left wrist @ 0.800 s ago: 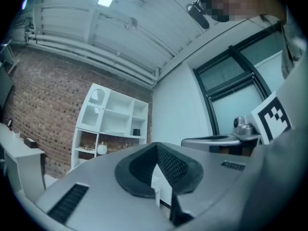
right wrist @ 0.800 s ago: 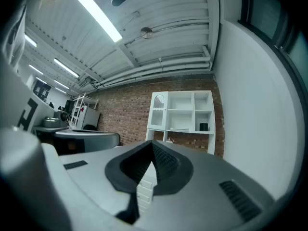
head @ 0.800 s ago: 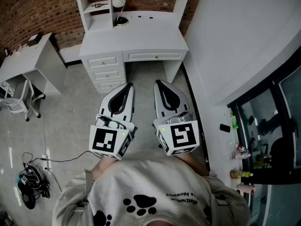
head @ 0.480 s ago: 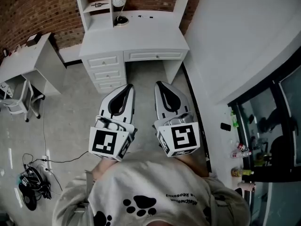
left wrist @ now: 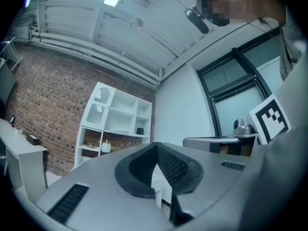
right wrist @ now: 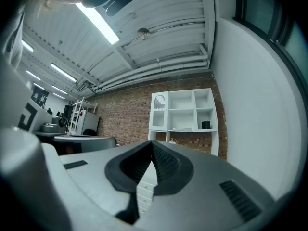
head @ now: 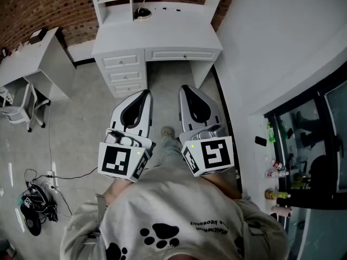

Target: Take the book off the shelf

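**White shelf, book untouched, only at the walk-up stage**

The pale flat thing lying on a middle board of the shelf [right wrist: 196, 105] is my best guess for the book [right wrist: 184, 128]. Honestly, it's too small in either gripper view to be sure. A small dark pot [right wrist: 206, 125] stands at the same level in the next compartment to the right. The shelf sits on top of a white desk [head: 157, 34] with drawers, backed against a brick wall [head: 32, 4].

Both tools are well apart from all that. The person holds them side by side out front, over the grey floor [head: 81, 107], aimed roughly level at the shelf. The left hand-held gripper [head: 145, 93] has its jaws pressed fully together with nothing between them. Same story for the right hand-held gripper [head: 186, 89]: closed up and empty.

So I'd call this the approach, with no part of the actual grab started. The next move needs the gap to the desk closed first. Then one gripper has to spread its jaws enough to take the book's thickness.

Since the book seems to lie flat, I'd come in level along the board, pinch the near edge and slide it out. Mind the divider and that pot.
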{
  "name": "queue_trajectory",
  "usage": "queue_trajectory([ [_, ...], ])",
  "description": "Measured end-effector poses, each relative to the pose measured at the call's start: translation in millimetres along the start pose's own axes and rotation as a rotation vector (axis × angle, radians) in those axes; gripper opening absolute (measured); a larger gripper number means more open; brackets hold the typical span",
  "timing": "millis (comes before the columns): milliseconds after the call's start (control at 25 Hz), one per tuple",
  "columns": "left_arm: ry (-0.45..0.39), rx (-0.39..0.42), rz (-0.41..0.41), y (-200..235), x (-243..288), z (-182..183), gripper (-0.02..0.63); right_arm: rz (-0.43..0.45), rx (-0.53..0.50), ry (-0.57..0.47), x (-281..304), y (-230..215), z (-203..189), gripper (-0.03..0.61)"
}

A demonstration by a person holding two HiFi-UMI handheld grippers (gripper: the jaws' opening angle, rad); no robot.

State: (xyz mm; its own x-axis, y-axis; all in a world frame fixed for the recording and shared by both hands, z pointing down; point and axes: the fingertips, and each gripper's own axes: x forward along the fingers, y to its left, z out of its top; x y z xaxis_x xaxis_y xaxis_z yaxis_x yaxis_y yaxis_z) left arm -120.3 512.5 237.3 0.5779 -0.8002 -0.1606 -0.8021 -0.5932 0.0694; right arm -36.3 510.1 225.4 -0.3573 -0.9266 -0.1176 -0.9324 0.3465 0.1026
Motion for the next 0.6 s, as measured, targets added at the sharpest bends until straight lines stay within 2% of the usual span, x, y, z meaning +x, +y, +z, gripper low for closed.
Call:
queue_trajectory([
  [320, -0.003, 0.021, 0.014, 20.6, 32.7, -10.0, 0.008, 0.024, 0.014, -0.008, 37.9, -16.2, -13.3, 0.018],
  [600, 0.014, 0.025, 0.03, 46.4, 89.2, -28.1, 0.008, 0.022, 0.033, 0.013, 88.2, -56.1, -36.5, 0.018],
])
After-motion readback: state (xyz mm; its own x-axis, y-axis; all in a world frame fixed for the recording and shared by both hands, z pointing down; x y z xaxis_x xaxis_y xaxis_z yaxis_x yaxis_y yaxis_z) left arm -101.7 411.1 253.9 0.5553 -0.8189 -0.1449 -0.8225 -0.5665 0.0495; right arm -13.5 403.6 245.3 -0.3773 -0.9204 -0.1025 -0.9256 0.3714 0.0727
